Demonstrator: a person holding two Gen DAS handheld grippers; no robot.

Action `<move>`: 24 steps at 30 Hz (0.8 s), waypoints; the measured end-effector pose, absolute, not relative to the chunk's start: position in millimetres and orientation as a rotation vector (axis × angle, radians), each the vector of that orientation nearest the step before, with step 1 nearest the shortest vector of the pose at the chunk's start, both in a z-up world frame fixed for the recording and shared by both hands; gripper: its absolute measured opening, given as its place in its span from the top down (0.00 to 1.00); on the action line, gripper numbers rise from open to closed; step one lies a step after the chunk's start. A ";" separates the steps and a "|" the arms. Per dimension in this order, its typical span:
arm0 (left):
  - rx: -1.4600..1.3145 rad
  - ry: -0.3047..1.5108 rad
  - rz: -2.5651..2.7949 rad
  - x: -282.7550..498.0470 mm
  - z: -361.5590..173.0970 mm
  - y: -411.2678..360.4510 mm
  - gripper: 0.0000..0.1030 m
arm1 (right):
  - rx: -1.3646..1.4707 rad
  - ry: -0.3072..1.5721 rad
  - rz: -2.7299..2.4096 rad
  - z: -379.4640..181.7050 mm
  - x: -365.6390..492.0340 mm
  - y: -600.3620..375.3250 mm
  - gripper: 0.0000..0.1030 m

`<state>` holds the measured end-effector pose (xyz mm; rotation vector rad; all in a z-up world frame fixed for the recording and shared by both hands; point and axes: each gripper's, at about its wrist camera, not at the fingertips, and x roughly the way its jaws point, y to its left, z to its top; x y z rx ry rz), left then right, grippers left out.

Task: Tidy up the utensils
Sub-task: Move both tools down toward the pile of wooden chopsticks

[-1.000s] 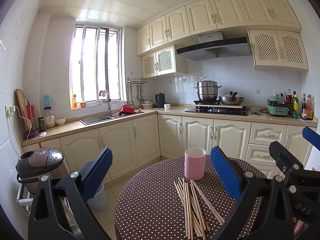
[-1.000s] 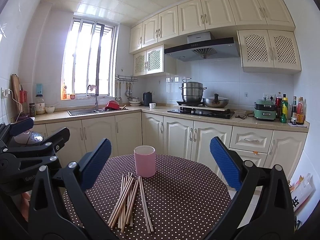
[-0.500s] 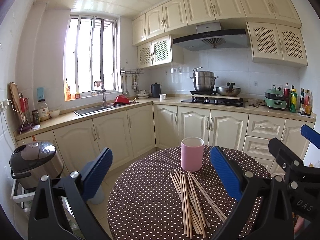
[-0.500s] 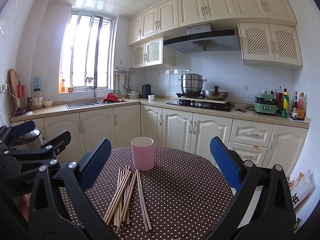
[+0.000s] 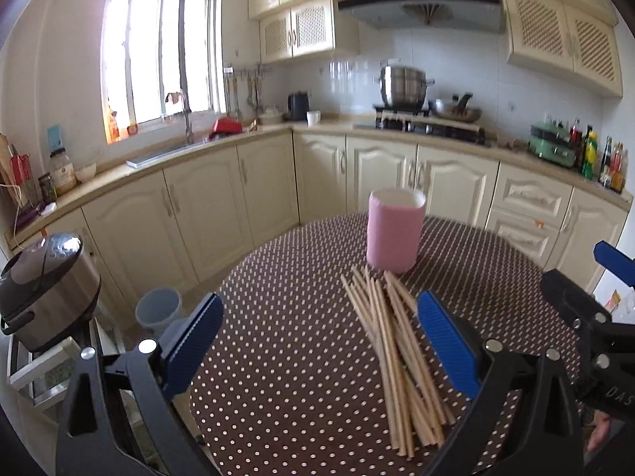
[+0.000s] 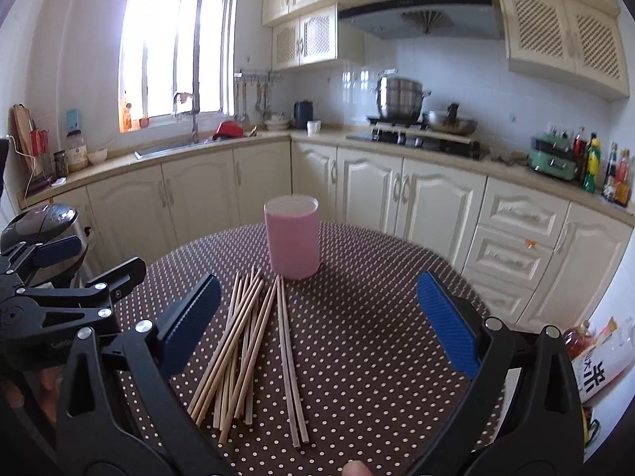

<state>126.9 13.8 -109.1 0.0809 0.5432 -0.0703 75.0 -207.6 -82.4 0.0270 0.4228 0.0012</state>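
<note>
A pile of several wooden chopsticks (image 5: 397,357) lies on a round table with a brown polka-dot cloth (image 5: 285,349). A pink cup (image 5: 395,236) stands upright just behind the pile. My left gripper (image 5: 317,341) is open and empty above the table, its right pad over the pile. In the right wrist view the chopsticks (image 6: 254,341) lie left of centre before the pink cup (image 6: 292,236). My right gripper (image 6: 317,329) is open and empty above them. The left gripper also shows at the left edge of that view (image 6: 59,277).
A rice cooker (image 5: 43,289) and a grey bin (image 5: 158,311) stand on the floor left of the table. Cream cabinets and a counter with sink, stove and pots run behind. A printed bag (image 6: 599,361) sits low at the right.
Both grippers have tilted down and moved closer to the table. The cup and chopsticks appear larger and lower. Nothing was grasped.
</note>
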 end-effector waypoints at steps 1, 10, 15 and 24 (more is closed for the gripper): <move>0.085 0.579 -0.069 135.1 -116.7 15.5 0.06 | 0.030 0.446 -0.004 -87.8 80.8 -208.7 0.06; 0.087 0.814 -0.146 196.5 -179.3 20.2 0.06 | 0.007 0.604 -0.032 -133.6 126.9 -213.0 0.06; 0.120 0.873 -0.174 223.4 -194.4 4.0 0.06 | 0.027 0.672 -0.031 -150.9 143.2 -221.0 0.06; 0.224 0.915 -0.134 254.6 -219.4 -16.6 0.06 | 0.053 0.727 -0.010 -163.8 161.3 -228.5 0.06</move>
